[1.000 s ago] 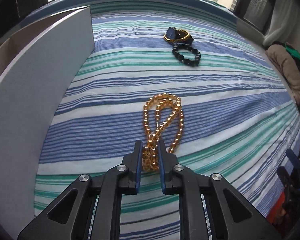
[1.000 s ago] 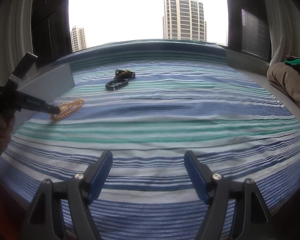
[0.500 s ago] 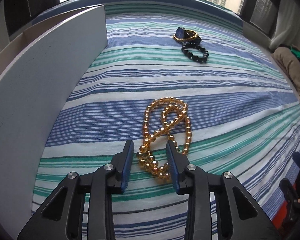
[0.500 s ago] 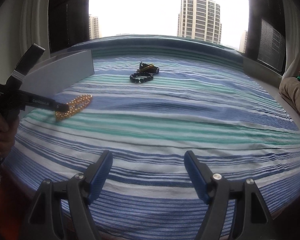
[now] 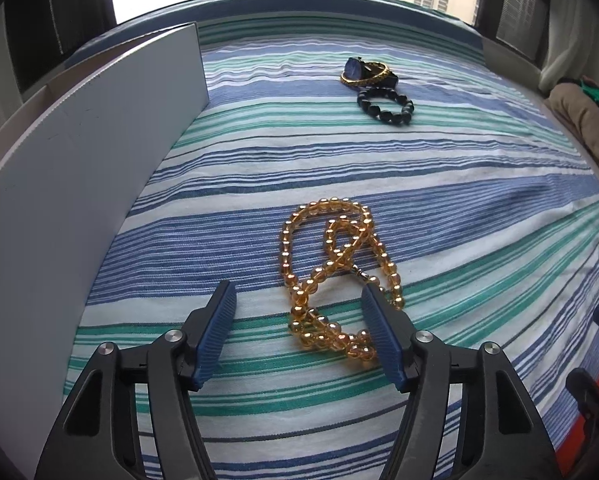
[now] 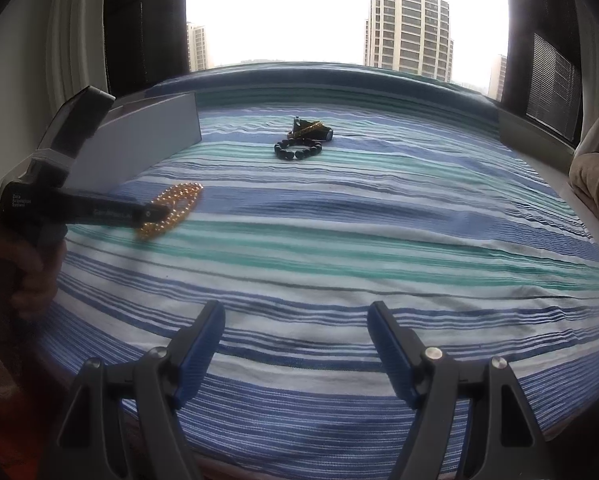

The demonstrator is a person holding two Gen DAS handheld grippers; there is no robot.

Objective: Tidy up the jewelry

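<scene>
- Here the left gripper (image 5: pixel 297 312) gapes wide, straddling the amber bead necklace's (image 5: pixel 331 272) near end on the striped bedspread (image 5: pixel 459 208)
- Right gripper (image 6: pixel 295 332) spread, empty, well short of the necklace
- Black bracelet (image 5: pixel 385 105) lies far beyond the necklace

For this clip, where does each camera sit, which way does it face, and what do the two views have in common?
Left wrist: rides the left hand-held gripper, looking along its open fingers, low over the striped bedspread at the amber bead necklace; white box on the left.
Right wrist: rides the right hand-held gripper, open and empty, facing the window across the bed; the person's left hand shows.
Shared: necklace, box, black bead bracelet and gold bangle.
</scene>
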